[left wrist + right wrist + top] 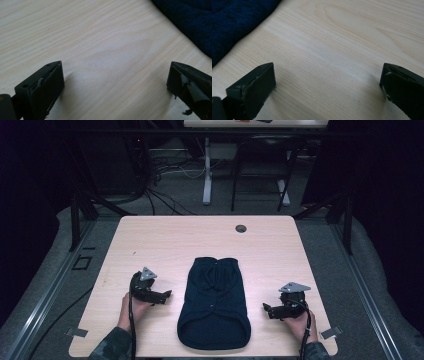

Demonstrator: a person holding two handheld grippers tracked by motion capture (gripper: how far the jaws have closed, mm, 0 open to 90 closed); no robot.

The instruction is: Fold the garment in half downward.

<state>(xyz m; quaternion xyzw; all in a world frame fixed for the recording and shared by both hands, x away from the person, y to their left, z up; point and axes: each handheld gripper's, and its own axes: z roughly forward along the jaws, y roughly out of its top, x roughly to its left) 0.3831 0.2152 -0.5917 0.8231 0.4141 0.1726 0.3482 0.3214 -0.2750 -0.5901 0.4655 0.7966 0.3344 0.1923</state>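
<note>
Left gripper (161,296): held in the person's left hand (131,309), resting low over the table (165,235) just to the left of the garment. Its jaws stand wide apart with bare wood between them; in the left gripper view (115,80) nothing is held, and the garment's edge (190,22) lies beyond the right jaw, not touching it.

Right gripper (270,310): held in the person's right hand (299,324), low over the table just to the right of the garment. Its jaws are likewise spread wide and hold nothing; in the right gripper view (327,80) the garment (234,22) lies beyond the left jaw, apart from it.

Garment (215,305): a dark navy, knit-textured piece of clothing, laid flat between the two grippers, near the table's front edge. It is narrower at the far end and broader and rounded at the near end. A fold or seam runs down its middle. Both grippers point their jaws inward toward it.

Table: light wood-grain top with a round cable hole (241,228) beyond the garment's far end.
</note>
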